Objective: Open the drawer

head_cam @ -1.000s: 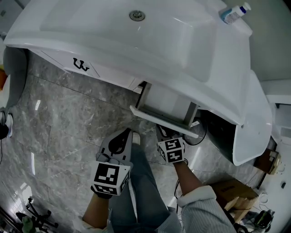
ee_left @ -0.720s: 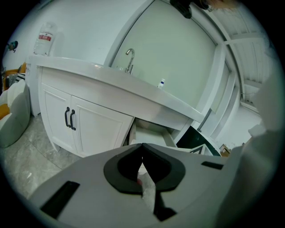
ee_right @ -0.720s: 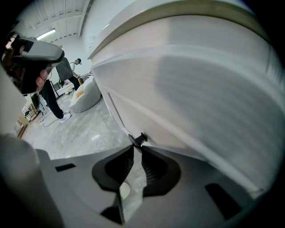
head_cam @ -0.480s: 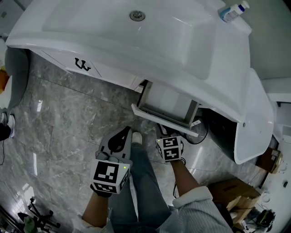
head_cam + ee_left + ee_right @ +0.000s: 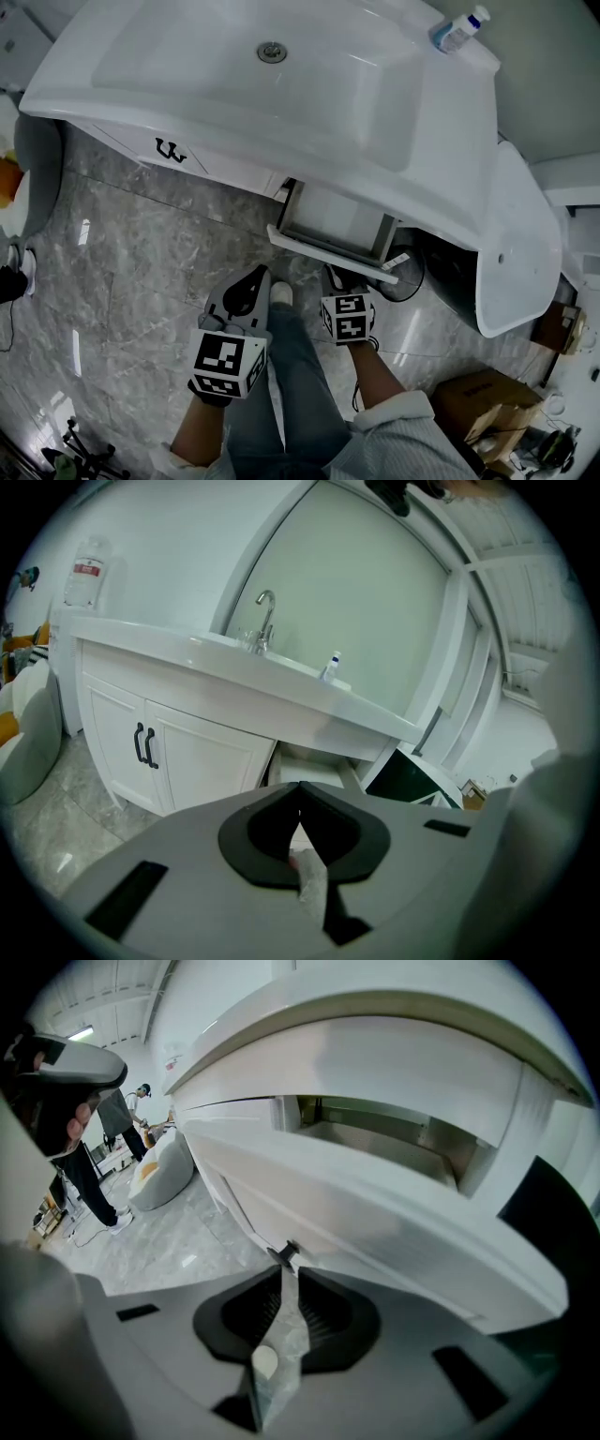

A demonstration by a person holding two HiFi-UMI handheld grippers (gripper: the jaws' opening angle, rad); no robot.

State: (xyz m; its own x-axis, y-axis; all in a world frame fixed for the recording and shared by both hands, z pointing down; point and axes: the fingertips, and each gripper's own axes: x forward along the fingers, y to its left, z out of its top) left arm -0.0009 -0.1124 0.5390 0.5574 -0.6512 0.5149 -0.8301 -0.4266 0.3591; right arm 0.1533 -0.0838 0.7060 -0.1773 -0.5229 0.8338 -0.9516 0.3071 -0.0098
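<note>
The white vanity drawer [image 5: 337,217] under the sink stands partly pulled out, its front panel [image 5: 328,253] facing me. In the right gripper view a small black knob [image 5: 285,1252] sticks out from the drawer front [image 5: 375,1232]. My right gripper [image 5: 284,1269] has its tips right at that knob. Its jaws have just been closing but stay a narrow slit apart, and the knob sits just ahead of the pads, not between them. In the head view the right gripper [image 5: 334,277] is just below the drawer front. My left gripper [image 5: 253,279] hangs further left over the floor, shut and empty [image 5: 300,787].
The sink basin [image 5: 234,84] tops the vanity, with black cupboard handles [image 5: 171,150] at the left and a bottle [image 5: 457,31] at the back right. A dark bin [image 5: 450,277] and a cardboard box [image 5: 478,398] stand to the right. My leg and shoe [image 5: 281,293] are between the grippers.
The right gripper has drawn back a little from the drawer front and rolled slightly. The drawer stays about as far out. The left gripper has kept still.
</note>
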